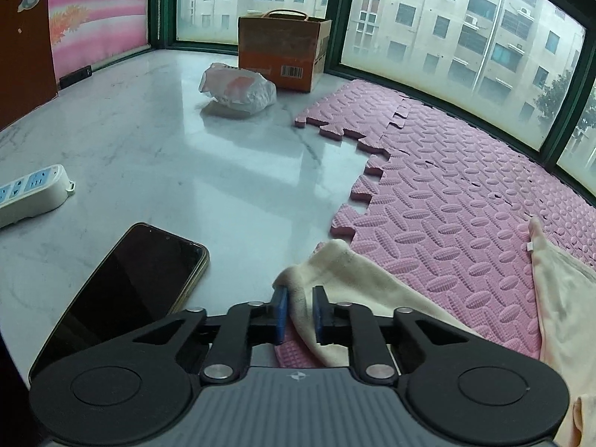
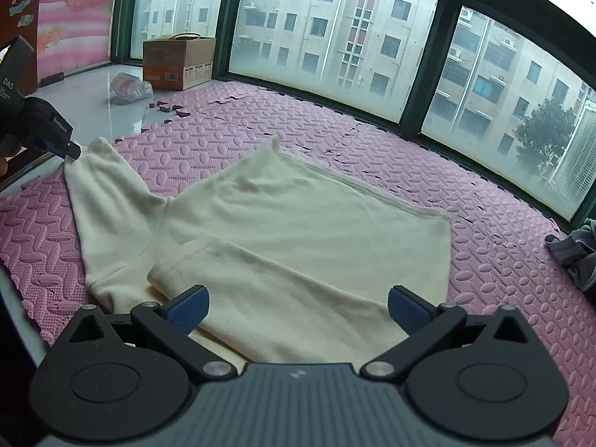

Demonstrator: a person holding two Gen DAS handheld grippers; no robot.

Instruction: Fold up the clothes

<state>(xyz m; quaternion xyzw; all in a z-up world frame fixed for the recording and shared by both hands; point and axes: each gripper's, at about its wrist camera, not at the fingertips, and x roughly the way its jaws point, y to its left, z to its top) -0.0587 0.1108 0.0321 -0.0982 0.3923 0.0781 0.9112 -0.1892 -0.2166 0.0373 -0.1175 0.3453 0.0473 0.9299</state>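
The cream garment [image 2: 298, 231] is soft, matt knit cloth with a faintly fuzzy nap and stitched hems. It lies on pink foam mats [image 2: 484, 260], matt and embossed with raised oval ribs, their edges cut in jigsaw teeth. At upper left, the white marble sill [image 1: 149, 141] is polished and glossy, mirroring the window. On it sit a dull brown cardboard box [image 1: 279, 52], a crinkled translucent plastic bag [image 1: 238, 87], a smooth white plastic power strip [image 1: 29, 193] and a phone [image 1: 130, 290] with glossy black glass. The left tool [image 1: 300, 313] is matt black plastic with ribbed blue pads [image 1: 280, 313]
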